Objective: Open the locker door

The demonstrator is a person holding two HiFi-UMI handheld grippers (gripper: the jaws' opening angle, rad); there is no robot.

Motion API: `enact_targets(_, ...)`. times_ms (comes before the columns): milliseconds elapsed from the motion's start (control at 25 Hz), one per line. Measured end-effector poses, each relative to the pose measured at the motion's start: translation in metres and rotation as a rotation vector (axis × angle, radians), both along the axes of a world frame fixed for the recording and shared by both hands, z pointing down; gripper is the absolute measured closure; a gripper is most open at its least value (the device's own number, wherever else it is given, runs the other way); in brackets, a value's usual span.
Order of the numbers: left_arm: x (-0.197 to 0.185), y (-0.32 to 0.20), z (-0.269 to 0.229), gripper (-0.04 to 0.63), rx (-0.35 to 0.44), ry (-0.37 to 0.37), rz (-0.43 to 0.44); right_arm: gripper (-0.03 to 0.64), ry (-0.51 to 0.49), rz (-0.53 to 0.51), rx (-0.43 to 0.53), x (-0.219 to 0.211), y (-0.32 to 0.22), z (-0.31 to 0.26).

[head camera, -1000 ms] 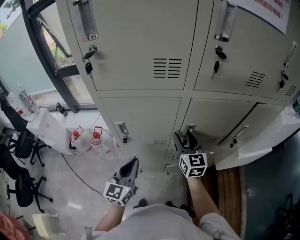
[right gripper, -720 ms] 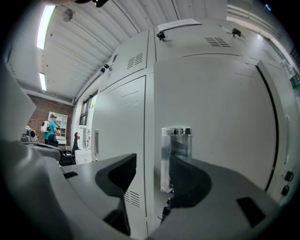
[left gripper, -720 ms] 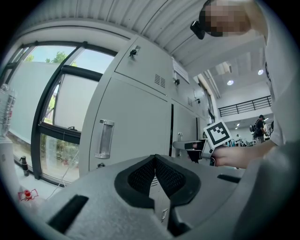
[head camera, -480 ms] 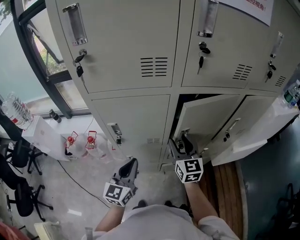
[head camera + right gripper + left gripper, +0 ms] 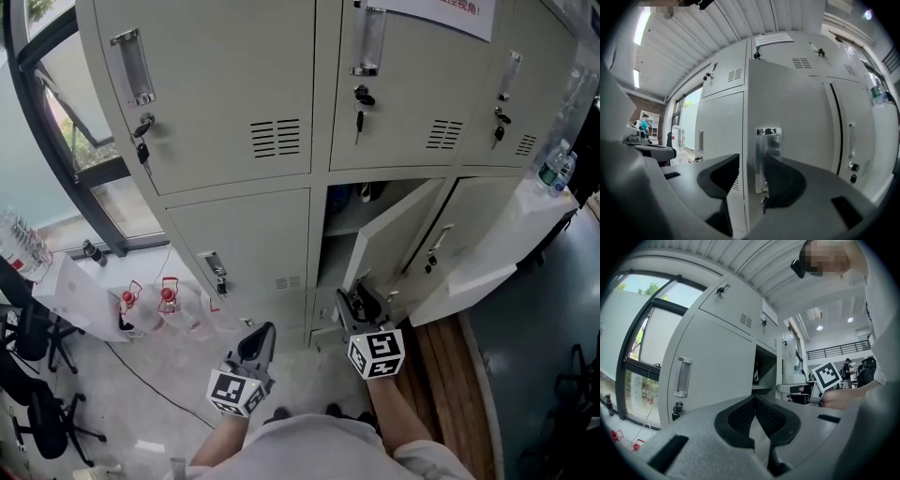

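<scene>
**Change noted.** The locker door (image 5: 394, 234), in the lower row and second from the left, was lying flush with its frame a second ago. It is now standing swung well out on its right-hand hinges. The dark compartment (image 5: 339, 217) behind it is showing, with a shelf inside.

**Judgement.** The opening is largely achieved. The door is standing partly swung and may be wanting only a little more travel.

**Right tongs** (image 5: 357, 302). They are sitting low at the door's free edge. In the right gripper view, the door's edge and its metal handle plate (image 5: 768, 140) are standing between the jaws. The jaws are spread wide and are closing at this moment. Neither pad is visibly pressing on the door, so these tongs are being counted as released.

**Left tongs** (image 5: 260, 337). They are hanging low in front of the neighbouring closed locker (image 5: 253, 244) and touching nothing. The pads are meeting at the tip, clenched on nothing.
</scene>
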State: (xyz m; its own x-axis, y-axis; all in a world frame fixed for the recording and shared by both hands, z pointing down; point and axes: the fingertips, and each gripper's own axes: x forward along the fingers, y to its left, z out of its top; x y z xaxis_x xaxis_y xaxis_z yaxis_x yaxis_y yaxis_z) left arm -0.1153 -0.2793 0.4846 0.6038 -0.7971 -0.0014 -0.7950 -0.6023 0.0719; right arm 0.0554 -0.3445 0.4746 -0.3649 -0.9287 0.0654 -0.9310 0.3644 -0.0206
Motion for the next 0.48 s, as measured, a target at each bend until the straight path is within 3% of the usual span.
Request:
enact_targets(120,0.010,0.005,-0.001,0.591,0.002,0.002,0.029,0.486,0.001,0.027,0.001,0.014,0.012,0.001)
enact_targets(480,0.042,0.023,-0.002,0.591,0.001,-0.004,0.122,0.485,-0.010,0.095,0.005,0.052,0.049,0.001)
